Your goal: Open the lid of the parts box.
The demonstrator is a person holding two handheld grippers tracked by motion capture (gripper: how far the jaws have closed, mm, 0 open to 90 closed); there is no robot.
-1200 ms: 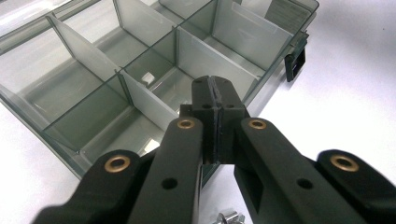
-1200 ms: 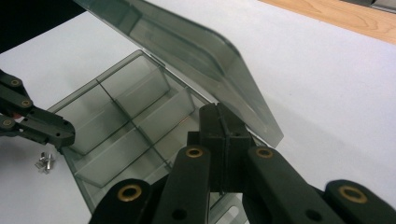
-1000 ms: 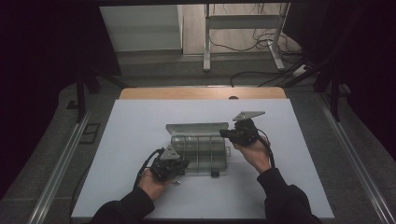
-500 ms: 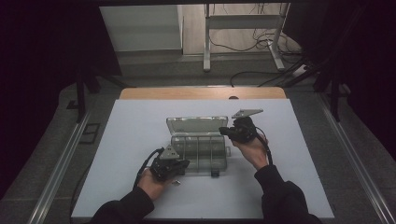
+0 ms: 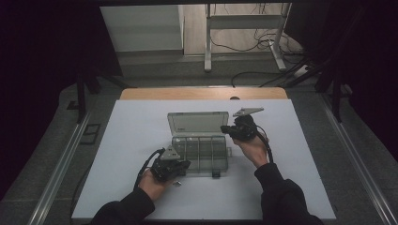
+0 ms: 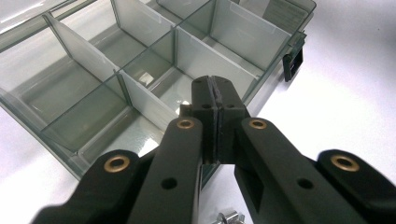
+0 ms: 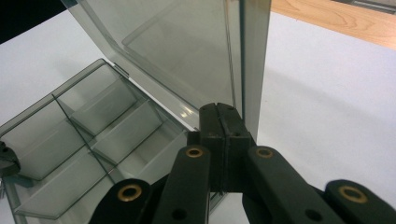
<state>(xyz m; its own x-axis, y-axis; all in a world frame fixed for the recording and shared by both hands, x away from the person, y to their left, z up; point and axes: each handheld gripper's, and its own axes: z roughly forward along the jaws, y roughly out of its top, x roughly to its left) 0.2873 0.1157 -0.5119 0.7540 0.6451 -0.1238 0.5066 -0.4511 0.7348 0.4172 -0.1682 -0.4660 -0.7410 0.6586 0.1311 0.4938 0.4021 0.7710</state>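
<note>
A clear smoky plastic compartment box [image 5: 201, 151] lies mid-table with its lid [image 5: 197, 123] raised almost upright. My left gripper [image 5: 182, 165] is shut and empty, its tips resting at the box's front-left corner, over a divided compartment [image 6: 93, 98]. My right gripper [image 5: 225, 128] is shut too, with its tips against the right edge of the lid [image 7: 187, 51] near the hinge side. The compartments [image 7: 70, 140] look empty.
A small metal screw [image 5: 177, 183] lies on the white tabletop [image 5: 300, 154] just in front of the left gripper, also seen as a screw [image 6: 229, 218] below the jaws. A dark latch [image 6: 293, 63] hangs from the box's front wall. A wooden strip [image 5: 202, 93] borders the far edge.
The lid has swung up from a low tilt to nearly upright, and the right gripper has risen slightly with it. The left gripper has stayed at the box's corner.
</note>
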